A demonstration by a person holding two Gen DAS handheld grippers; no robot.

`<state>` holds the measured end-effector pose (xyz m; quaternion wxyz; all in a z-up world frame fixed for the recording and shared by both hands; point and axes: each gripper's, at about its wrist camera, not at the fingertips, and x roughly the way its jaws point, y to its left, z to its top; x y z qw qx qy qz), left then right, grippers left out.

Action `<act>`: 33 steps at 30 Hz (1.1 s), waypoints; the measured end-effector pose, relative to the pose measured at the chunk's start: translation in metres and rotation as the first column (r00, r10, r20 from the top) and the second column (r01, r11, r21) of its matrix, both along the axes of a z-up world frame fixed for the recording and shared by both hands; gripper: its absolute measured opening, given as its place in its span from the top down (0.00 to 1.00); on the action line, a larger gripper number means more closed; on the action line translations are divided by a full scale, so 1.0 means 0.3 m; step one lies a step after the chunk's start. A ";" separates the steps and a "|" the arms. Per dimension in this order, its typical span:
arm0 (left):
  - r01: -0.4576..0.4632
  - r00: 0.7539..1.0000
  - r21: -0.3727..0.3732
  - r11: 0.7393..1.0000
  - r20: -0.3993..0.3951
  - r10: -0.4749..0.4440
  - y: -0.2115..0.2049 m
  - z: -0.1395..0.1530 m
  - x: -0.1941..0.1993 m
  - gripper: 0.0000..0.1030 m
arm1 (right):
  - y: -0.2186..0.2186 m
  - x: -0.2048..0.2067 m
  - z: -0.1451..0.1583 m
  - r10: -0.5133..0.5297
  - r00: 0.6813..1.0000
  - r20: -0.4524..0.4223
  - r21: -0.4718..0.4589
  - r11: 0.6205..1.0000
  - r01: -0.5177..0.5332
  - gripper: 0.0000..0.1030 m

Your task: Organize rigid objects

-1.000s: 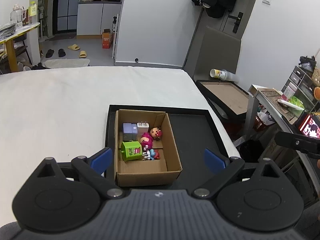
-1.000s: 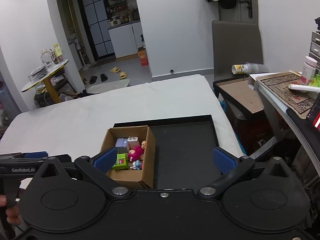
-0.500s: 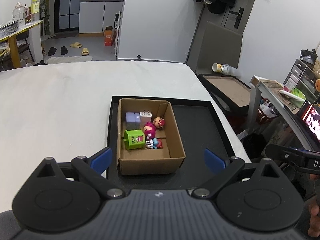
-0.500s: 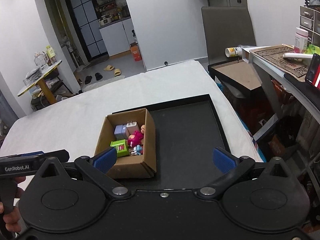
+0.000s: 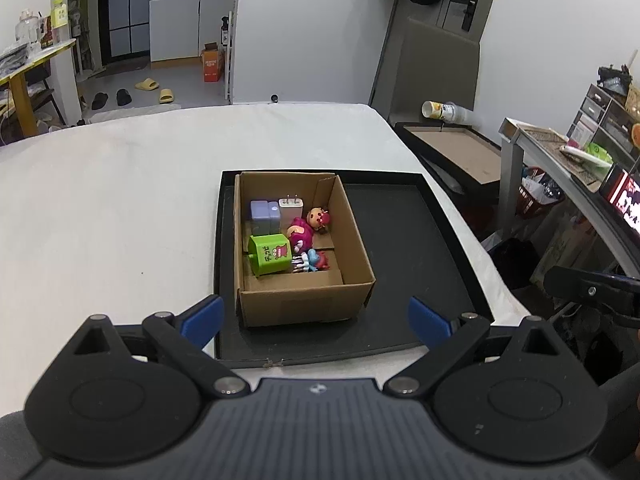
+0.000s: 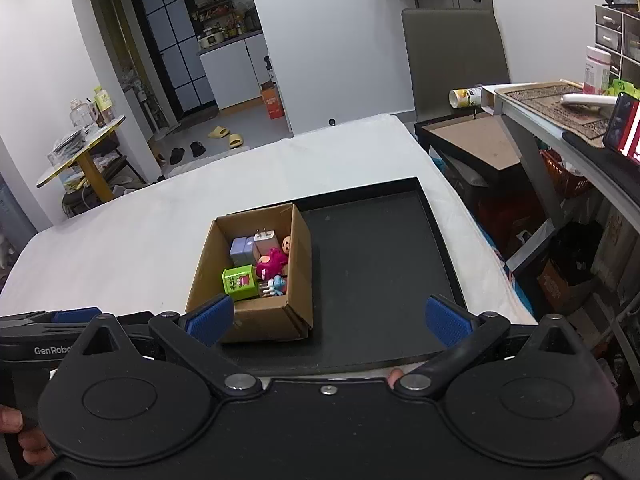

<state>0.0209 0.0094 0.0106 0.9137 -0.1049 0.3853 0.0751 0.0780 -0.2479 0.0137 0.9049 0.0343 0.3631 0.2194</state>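
Observation:
A cardboard box (image 5: 304,304) (image 6: 256,320) stands on the left half of a black tray (image 5: 404,248) (image 6: 376,248) on a white table. Inside it lie a green block (image 5: 269,255) (image 6: 239,281), a lilac block (image 5: 265,214) (image 6: 241,251), a white plug charger (image 5: 292,208) (image 6: 265,240), a magenta doll (image 5: 301,235) (image 6: 271,262) and a small blue figure (image 5: 313,261) (image 6: 277,284). My left gripper (image 5: 316,320) hangs open above the tray's near edge. My right gripper (image 6: 328,318) is open too, held near the same edge with nothing between its fingers.
The white table (image 5: 112,200) stretches left and back. To the right stand a second tray with a brown bottom (image 5: 460,148) (image 6: 484,140), a paper cup (image 5: 440,110) and a cluttered shelf (image 6: 560,108). A grey chair (image 6: 452,52) stands behind.
Both grippers have pulled back and risen, so the box and tray appear farther off. Both stay open; the box's contents have not moved.

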 end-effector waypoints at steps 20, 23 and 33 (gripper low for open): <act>0.010 0.999 0.002 1.000 -0.039 -0.010 -0.008 -0.027 0.007 0.05 | 0.046 -0.015 -0.049 0.023 0.999 -0.045 -0.049 0.998 -0.025 0.00; 0.018 0.999 0.001 1.000 -0.040 -0.018 -0.015 -0.026 0.008 0.05 | 0.043 -0.015 -0.045 0.019 0.999 -0.044 -0.045 0.999 -0.021 0.00; 0.020 0.999 -0.004 1.000 -0.039 -0.020 -0.021 -0.025 0.006 0.05 | 0.049 -0.018 -0.044 0.022 0.999 -0.034 -0.056 0.998 -0.024 0.00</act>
